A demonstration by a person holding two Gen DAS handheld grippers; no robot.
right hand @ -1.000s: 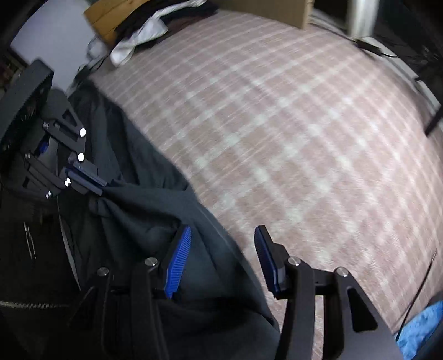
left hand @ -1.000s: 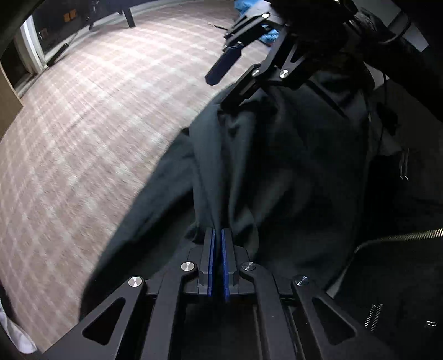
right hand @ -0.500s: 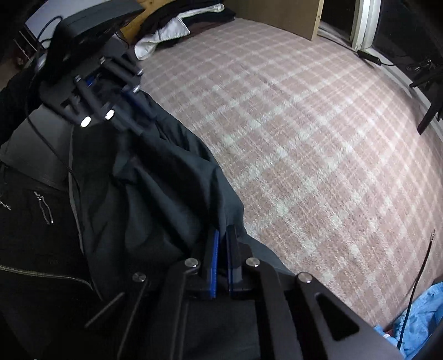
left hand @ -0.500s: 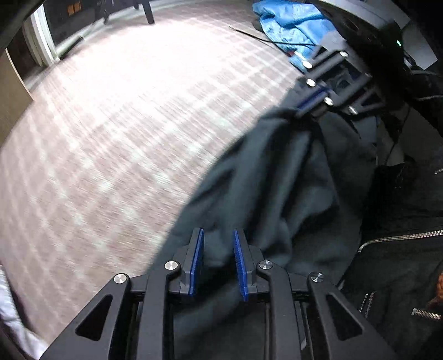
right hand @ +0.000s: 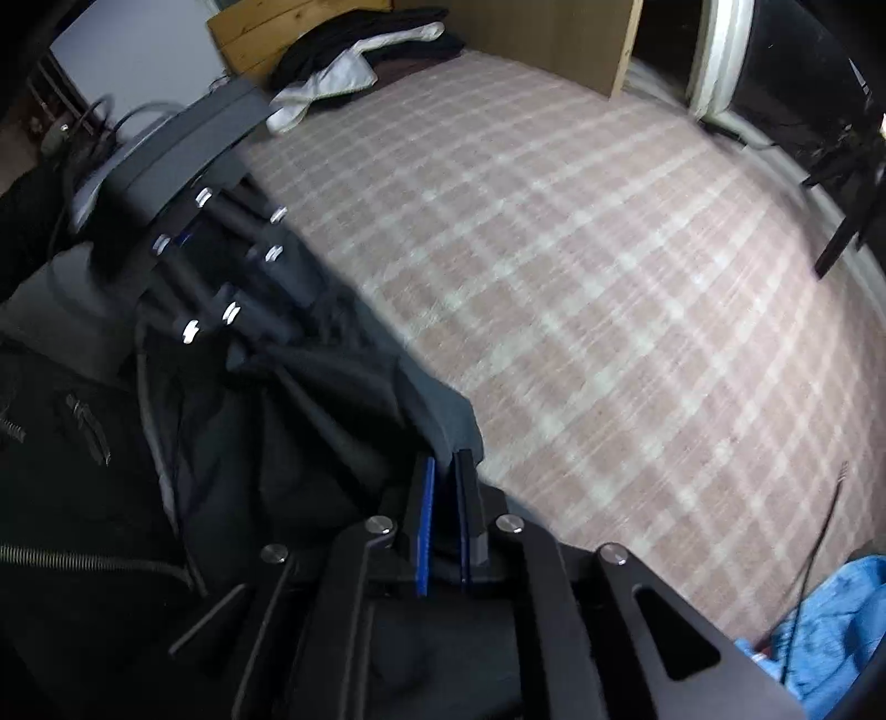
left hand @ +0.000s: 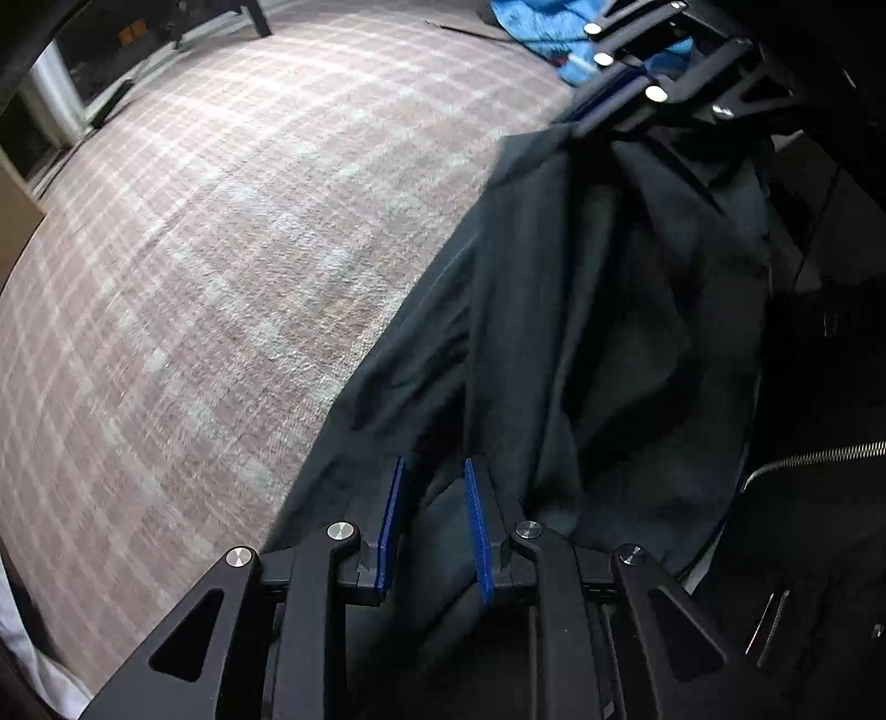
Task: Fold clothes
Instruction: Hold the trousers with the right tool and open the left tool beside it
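Observation:
A dark grey garment (left hand: 581, 332) lies bunched along the edge of a pink plaid surface (left hand: 221, 277). My left gripper (left hand: 432, 471) points steeply down over its near folds. Its blue pads (left hand: 390, 526) stand apart, with loose cloth between them that they do not pinch. My right gripper (left hand: 587, 111) is at the top right of the left wrist view, holding up a corner of the cloth. In the right wrist view the right gripper (right hand: 443, 465) has a garment (right hand: 310, 443) edge in a narrow gap, and its jaws are opening slightly. There the left gripper (right hand: 249, 343) appears blurred at the upper left.
A blue cloth (left hand: 531, 22) lies on the plaid surface beyond the right gripper and shows again (right hand: 830, 626) beside a thin cable (right hand: 819, 543). A pile of black and white clothes (right hand: 354, 61) sits by a wooden panel (right hand: 531, 33). A black zipped jacket (left hand: 803, 454) borders the garment.
My left gripper went from shut on the cloth to apart. My right gripper went from wide open to closed on the garment's edge and rose, lifting that corner.

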